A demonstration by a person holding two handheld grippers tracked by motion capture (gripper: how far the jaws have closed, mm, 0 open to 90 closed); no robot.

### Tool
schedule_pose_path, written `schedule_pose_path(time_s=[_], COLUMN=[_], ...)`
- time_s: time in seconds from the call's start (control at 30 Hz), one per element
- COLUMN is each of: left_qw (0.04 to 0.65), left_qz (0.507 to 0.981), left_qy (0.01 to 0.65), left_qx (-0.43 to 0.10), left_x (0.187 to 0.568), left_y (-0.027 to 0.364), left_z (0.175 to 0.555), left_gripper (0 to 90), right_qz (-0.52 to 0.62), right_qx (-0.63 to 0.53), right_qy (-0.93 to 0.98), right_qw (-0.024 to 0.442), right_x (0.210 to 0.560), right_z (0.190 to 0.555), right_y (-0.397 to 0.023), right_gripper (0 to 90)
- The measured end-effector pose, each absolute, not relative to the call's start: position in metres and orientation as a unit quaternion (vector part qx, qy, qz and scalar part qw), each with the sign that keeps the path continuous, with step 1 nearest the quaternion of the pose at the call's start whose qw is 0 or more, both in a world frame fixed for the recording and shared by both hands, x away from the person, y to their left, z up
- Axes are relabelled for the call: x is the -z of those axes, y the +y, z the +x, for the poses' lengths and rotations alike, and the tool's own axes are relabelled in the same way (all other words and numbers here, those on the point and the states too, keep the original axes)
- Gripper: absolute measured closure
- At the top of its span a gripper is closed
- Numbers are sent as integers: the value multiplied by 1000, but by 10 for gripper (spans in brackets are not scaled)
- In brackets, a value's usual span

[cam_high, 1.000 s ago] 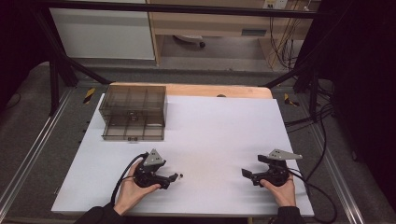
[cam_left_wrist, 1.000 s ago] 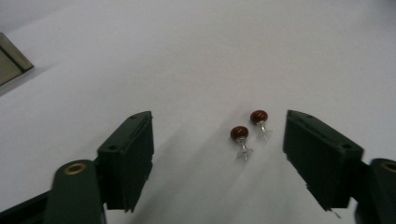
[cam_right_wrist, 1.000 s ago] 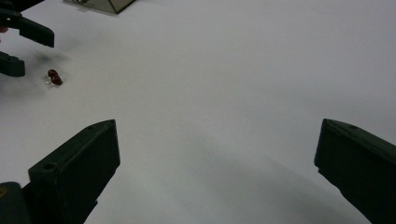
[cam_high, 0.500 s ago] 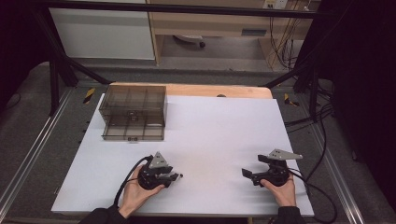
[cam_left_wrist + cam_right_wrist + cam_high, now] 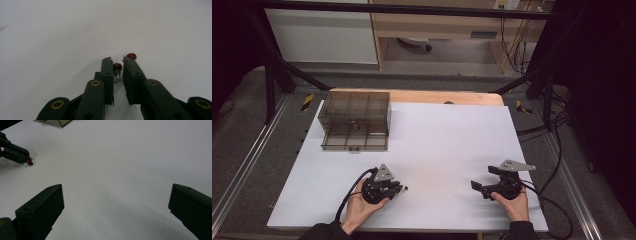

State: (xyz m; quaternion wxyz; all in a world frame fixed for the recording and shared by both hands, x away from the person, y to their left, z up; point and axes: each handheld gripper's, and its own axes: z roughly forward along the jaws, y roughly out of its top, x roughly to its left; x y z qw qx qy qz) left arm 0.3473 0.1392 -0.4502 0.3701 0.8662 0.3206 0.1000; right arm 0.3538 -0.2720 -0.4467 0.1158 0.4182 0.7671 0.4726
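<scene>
We see wide bare table [image 5: 442,150] between our hands, free passage; sole obstacle, smoked drawer box [image 5: 356,120], stands at far left corner, well apart.

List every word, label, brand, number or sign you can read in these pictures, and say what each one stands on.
None can be read.
Grey label on the wooden cabinet behind the table: too small and blurred to read.
Clear drawer box, left gripper, right gripper, red-headed pins: no lettering can be made out.
Yellow-and-black hazard tape on the floor: stripes, no text.
</scene>
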Motion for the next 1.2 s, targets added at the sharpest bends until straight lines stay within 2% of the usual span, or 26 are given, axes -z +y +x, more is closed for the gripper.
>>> schedule_pose_path(time_s=[0.57,1.2], left_qw=[375,386], left_qz=[864,852], left_qy=[322,339], left_qx=[-92,-100], left_x=[449,435], left_y=[141,169], left_z=[348,351], left_gripper=[824,824], right_qz=[419,420], right_qx=[-473,-470], right_qy=[767,768], right_qw=[114,115], right_x=[447,448], right_z=[354,354], right_y=[-272,-272], right_gripper=[7,7])
